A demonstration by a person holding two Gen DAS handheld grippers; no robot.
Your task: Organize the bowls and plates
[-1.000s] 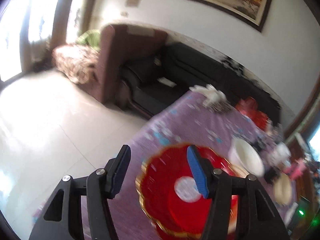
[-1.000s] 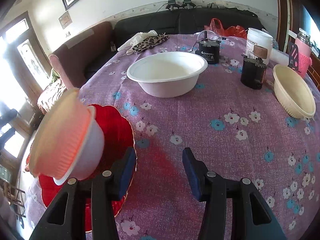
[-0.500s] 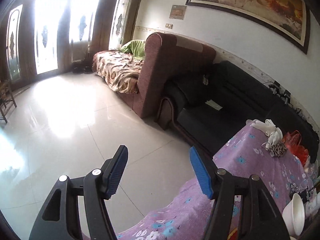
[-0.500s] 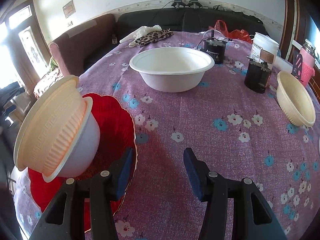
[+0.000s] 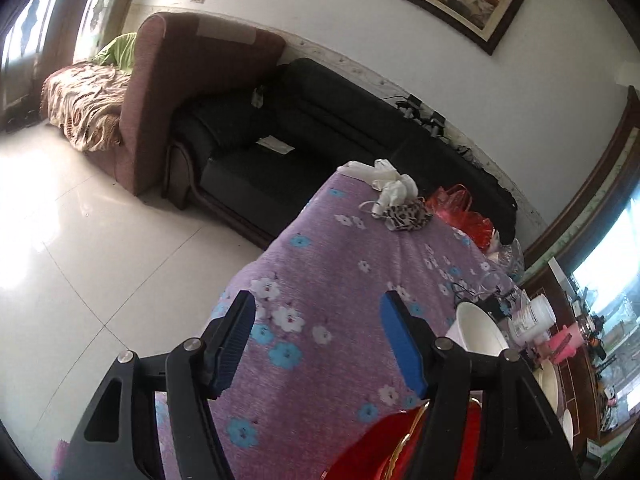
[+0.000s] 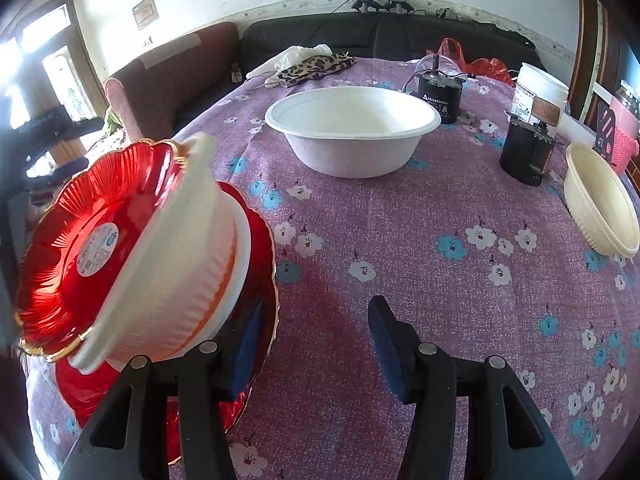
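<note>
While my left tongs [image 5: 316, 340] and right tongs [image 6: 312, 344] stand wide, empty, a red plate [image 6: 80, 248] now caps the tilted bowls [image 6: 180, 264] at the table's [image 6: 400, 240] left edge; stacking progresses.

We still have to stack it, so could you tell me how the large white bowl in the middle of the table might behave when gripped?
The large white bowl looks thin, probably light. Its rim may flex when pinched.

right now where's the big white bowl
In the right wrist view the big white bowl sits upright mid-table on the purple floral cloth, just in front of the black device.
</note>
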